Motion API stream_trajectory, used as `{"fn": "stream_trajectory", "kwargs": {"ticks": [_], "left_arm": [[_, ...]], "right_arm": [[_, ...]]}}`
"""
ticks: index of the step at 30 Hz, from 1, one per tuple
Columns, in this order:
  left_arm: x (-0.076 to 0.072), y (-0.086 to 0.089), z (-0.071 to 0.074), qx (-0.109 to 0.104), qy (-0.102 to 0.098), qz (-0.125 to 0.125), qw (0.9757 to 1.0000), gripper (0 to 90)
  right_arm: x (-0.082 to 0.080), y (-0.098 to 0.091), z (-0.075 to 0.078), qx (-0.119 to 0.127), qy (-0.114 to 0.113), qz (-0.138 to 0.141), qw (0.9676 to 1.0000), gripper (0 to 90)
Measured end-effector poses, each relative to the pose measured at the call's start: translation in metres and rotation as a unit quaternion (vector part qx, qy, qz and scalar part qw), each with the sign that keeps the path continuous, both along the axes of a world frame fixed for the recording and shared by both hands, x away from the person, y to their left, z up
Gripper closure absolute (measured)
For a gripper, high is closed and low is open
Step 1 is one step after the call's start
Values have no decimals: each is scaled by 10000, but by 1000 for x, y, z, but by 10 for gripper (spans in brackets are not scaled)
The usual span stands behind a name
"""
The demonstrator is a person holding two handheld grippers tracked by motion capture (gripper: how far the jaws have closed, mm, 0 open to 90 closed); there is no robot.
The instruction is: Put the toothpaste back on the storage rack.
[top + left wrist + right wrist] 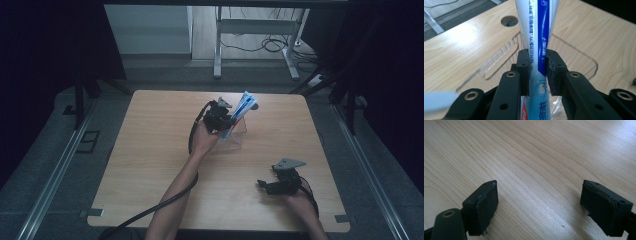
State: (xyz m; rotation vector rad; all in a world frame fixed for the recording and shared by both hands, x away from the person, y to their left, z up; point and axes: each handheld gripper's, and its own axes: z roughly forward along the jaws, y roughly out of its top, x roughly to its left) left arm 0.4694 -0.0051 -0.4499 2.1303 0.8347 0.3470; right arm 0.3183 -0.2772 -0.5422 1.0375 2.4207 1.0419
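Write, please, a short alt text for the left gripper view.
The left gripper holds a blue and white tube between its two black jaws, above a clear plastic tray on a light wooden table.

tube (240,112) above clear tray (234,141), on table (150,165)

White-and-blue printed toothpaste tube (537,37): tilted, raised above a clear plastic tray (584,58) resting on the tabletop.

One toothpaste tube (242,111) showing, one clear tray (235,137) sitting under it, two grippers — left (223,121), right (266,186) — working one table (150,150).
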Motion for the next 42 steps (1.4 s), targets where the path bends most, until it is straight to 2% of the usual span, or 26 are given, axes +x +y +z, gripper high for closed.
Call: {"fn": "stream_trajectory", "kwargs": {"ticks": [13, 15, 31, 38, 42], "left_arm": [[0, 2, -10, 194, 172, -13, 9997, 751], [0, 2, -10, 151, 197, 6, 9997, 752], [1, 1, -7, 220, 349, 29, 9991, 730], [1, 3, -5, 59, 358, 37, 9993, 687], [-1, 5, 0, -1, 299, 44, 9995, 637]], "right_arm": [[0, 0, 0, 0, 0, -1, 10000, 147], [0, 0, 0, 0, 3, 0, 10000, 146], [0, 0, 0, -5, -9, 4, 10000, 146], [0, 0, 0, -7, -10, 3, 10000, 146], [0, 0, 0, -3, -3, 3, 10000, 146]]}}
